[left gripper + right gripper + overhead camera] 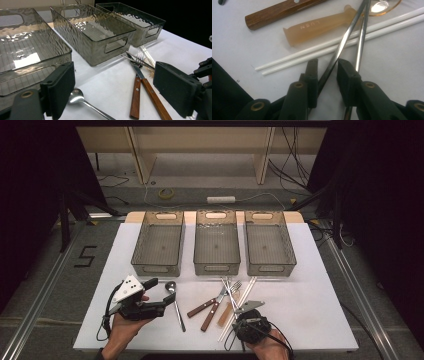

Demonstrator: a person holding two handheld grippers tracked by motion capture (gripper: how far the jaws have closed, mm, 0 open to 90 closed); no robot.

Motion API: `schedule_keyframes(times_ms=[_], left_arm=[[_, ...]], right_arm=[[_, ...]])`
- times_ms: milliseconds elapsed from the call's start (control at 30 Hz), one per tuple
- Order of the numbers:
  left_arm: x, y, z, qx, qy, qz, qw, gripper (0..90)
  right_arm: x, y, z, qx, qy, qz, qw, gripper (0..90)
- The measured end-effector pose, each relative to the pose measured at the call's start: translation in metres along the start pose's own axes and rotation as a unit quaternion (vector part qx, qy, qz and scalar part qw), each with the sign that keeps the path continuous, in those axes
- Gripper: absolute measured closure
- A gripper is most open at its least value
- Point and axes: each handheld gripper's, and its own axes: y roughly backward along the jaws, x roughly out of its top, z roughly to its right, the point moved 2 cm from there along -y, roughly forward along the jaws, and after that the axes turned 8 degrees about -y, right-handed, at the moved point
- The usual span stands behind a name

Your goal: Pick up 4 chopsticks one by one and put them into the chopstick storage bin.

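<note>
A white table (320,320) stands in a dark room, with cables trailing on the floor beyond its far edge. Near its front edge the right gripper (327,71) has its jaws narrowed around one of two metal chopsticks (352,27), which crosses over a pair of white chopsticks (332,48). One stick runs up through the gap, the other passes outside a jaw, and whether the pads already press I cannot tell. Toward the front left corner the left gripper (113,87) hangs with its jaws wide apart and nothing between them, a metal spoon (76,96) just ahead of it.

The step in hand looks like picking up the metal chopstick. Next, the jaws should firm up on it, lift it clear of the amber spoon (319,25) and wood-handled cutlery (140,92), then carry it to one of three clear bins (216,247) along the far edge.
</note>
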Motion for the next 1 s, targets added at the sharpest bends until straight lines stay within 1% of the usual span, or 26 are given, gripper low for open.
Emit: schedule_keyframes(times_ms=[233,267,300,367,400,433,500,600,667,800,867,1000], left_arm=[[0.000,0.000,0.000,0.000,-0.002,0.000,1.0000,17.4],[0.000,0.000,0.001,0.000,-0.002,0.000,1.0000,17.4],[0.000,-0.001,0.001,-0.001,-0.002,0.000,1.0000,17.4],[0.001,-0.001,0.001,-0.001,-0.002,0.000,1.0000,17.4],[0.001,-0.001,0.001,-0.001,-0.002,0.000,1.0000,17.4],[0.001,-0.001,0.001,-0.001,-0.002,0.000,1.0000,17.4],[0.001,-0.001,0.001,-0.002,-0.002,0.000,1.0000,17.4],[0.001,-0.001,0.001,-0.002,-0.002,0.000,1.0000,17.4],[0.001,-0.001,0.001,-0.002,-0.002,0.000,1.0000,17.4],[0.001,-0.001,0.001,-0.003,-0.004,-0.001,1.0000,17.4],[0.001,-0.001,0.001,-0.003,-0.005,-0.002,1.0000,17.5],[0.001,-0.001,0.001,-0.004,-0.005,-0.002,1.0000,17.5]], right_arm=[[0.001,0.000,0.004,0.006,-0.016,-0.004,0.9998,77.0],[0.001,0.000,0.006,0.010,-0.024,-0.004,0.9996,78.7],[0.001,0.000,0.006,0.010,-0.024,-0.004,0.9996,78.7],[0.001,0.000,0.009,0.014,-0.038,0.001,0.9992,81.9],[0.001,0.000,0.009,0.014,-0.038,0.001,0.9992,81.9],[0.000,0.000,0.010,0.013,-0.039,0.003,0.9992,83.8],[0.000,0.000,0.012,0.019,-0.045,0.003,0.9988,83.9],[0.000,0.000,0.014,0.030,-0.060,0.005,0.9977,84.2],[0.000,0.000,0.015,0.032,-0.063,0.006,0.9975,84.5],[0.000,0.001,0.014,0.030,-0.059,0.010,0.9977,85.1],[0.001,0.003,0.014,0.035,-0.056,0.015,0.9977,85.3],[0.002,0.007,0.012,0.036,-0.048,0.024,0.9979,85.5]])
